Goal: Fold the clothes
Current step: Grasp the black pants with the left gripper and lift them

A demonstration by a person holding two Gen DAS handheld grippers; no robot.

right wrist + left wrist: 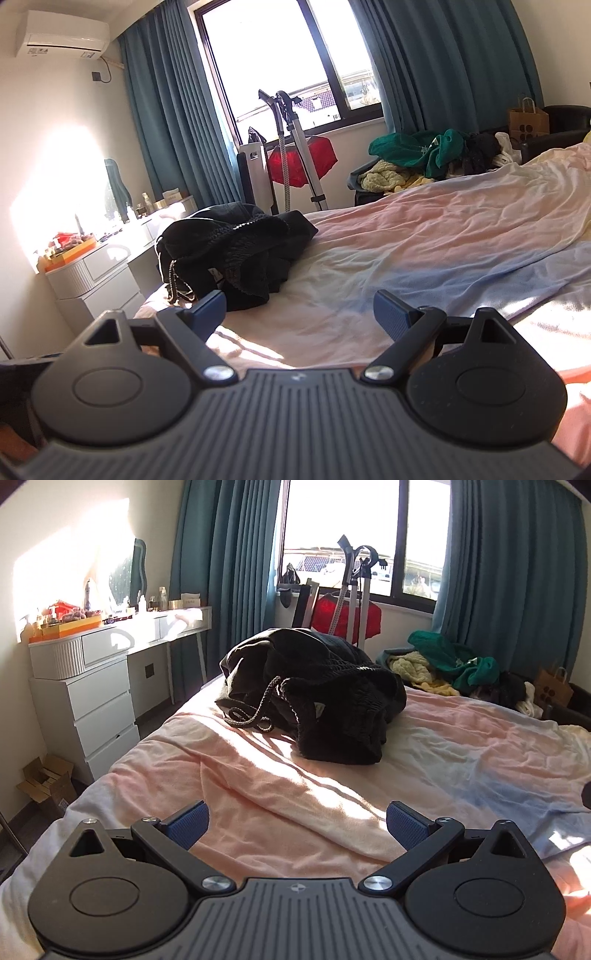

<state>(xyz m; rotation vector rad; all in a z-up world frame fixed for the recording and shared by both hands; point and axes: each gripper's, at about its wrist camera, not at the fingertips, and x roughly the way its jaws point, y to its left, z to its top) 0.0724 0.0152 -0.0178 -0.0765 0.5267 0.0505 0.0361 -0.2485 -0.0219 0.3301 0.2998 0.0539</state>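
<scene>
A crumpled black garment [317, 690] with a drawstring cord [255, 709] lies in a heap on the pink bed sheet [258, 786]. It also shows in the right wrist view [236, 247], at the left near the bed's edge. My left gripper [297, 823] is open and empty, held above the sheet well short of the garment. My right gripper [299, 314] is open and empty, with the garment just beyond its left finger [208, 308].
A white dresser and vanity [99, 686] with clutter stand left of the bed. A pile of green and yellow clothes [450, 664] lies on a dark chair past the bed. A garment steamer [356, 590] and red item stand by the window. A cardboard box [48, 786] sits on the floor.
</scene>
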